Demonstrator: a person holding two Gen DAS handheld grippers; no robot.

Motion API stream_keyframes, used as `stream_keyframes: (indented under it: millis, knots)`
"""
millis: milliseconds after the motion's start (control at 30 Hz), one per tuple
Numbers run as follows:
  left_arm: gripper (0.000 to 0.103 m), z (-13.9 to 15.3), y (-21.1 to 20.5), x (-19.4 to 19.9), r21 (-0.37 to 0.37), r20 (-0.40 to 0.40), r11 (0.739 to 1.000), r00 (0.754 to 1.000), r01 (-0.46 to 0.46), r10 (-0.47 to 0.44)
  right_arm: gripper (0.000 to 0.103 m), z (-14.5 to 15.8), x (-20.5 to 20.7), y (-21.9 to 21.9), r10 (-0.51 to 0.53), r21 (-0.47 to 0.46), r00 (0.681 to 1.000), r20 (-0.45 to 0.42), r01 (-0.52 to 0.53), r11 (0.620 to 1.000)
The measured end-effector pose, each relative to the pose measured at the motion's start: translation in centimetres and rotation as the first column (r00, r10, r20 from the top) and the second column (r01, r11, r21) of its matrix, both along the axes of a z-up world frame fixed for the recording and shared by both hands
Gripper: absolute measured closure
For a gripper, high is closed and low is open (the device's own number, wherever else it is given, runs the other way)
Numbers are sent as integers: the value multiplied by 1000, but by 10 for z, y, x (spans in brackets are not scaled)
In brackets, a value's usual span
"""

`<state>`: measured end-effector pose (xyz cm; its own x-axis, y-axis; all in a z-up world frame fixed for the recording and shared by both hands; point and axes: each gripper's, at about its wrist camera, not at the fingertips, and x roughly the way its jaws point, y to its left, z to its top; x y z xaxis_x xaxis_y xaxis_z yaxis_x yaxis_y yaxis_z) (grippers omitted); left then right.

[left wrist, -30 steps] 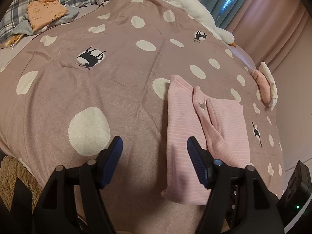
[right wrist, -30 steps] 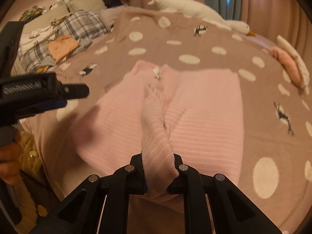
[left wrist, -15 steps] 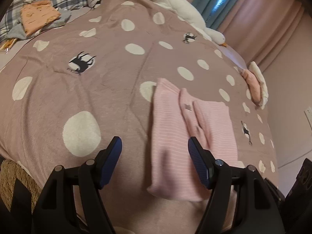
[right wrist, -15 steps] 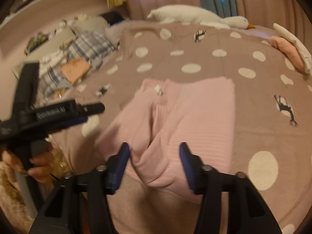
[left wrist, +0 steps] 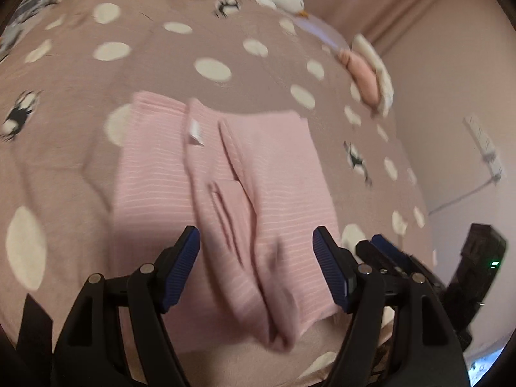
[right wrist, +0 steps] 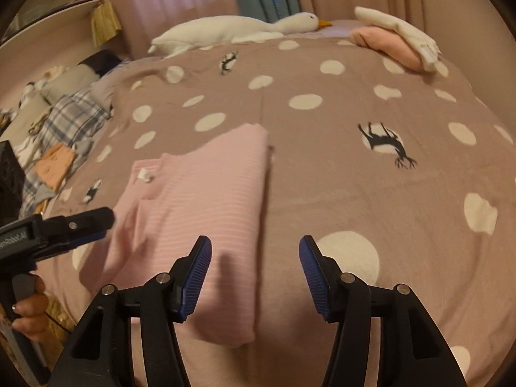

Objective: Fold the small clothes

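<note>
The left gripper (left wrist: 256,267) hangs with its jaws wide apart and nothing clamped. The pink striped garment (left wrist: 225,193) lies flat on the dotted bedspread (left wrist: 80,74) directly under and ahead of it. A raised fold of that cloth runs between the blue pads (left wrist: 182,267), but they do not press on it. Ahead of its left finger a white label (left wrist: 195,133) sticks up near the garment's far edge. Just past its right finger the tip of the right gripper (left wrist: 383,251) shows.

The right gripper (right wrist: 254,277) has its jaws parted, having just been opening, and it holds nothing. Its left pad (right wrist: 196,277) is over the garment's (right wrist: 209,193) near right part, while its right pad is over bare bedspread (right wrist: 354,193); the garment's right edge runs away between them. Far to its left the left gripper (right wrist: 80,222) reaches in over the garment's left side, held by a hand (right wrist: 30,312).

Well ahead of it a white plush goose (right wrist: 232,29) lies along the far edge of the bed, and to the front right a folded pile of pink and white clothes (right wrist: 396,43) sits.
</note>
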<state>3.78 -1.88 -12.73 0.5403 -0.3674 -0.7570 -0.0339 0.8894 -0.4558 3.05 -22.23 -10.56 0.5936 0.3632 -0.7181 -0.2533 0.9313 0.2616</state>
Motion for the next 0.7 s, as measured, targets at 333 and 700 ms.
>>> stream_keyframes:
  millis: [333, 700]
  knots:
    - [32, -34, -12, 29, 0, -68, 999, 997, 33, -33, 47, -13, 4, -8, -8, 3, 999, -33, 8, 1000]
    - [86, -36, -7, 27, -68, -56, 998, 998, 4, -8, 47, -14, 5, -9, -7, 8, 999, -41, 8, 1000]
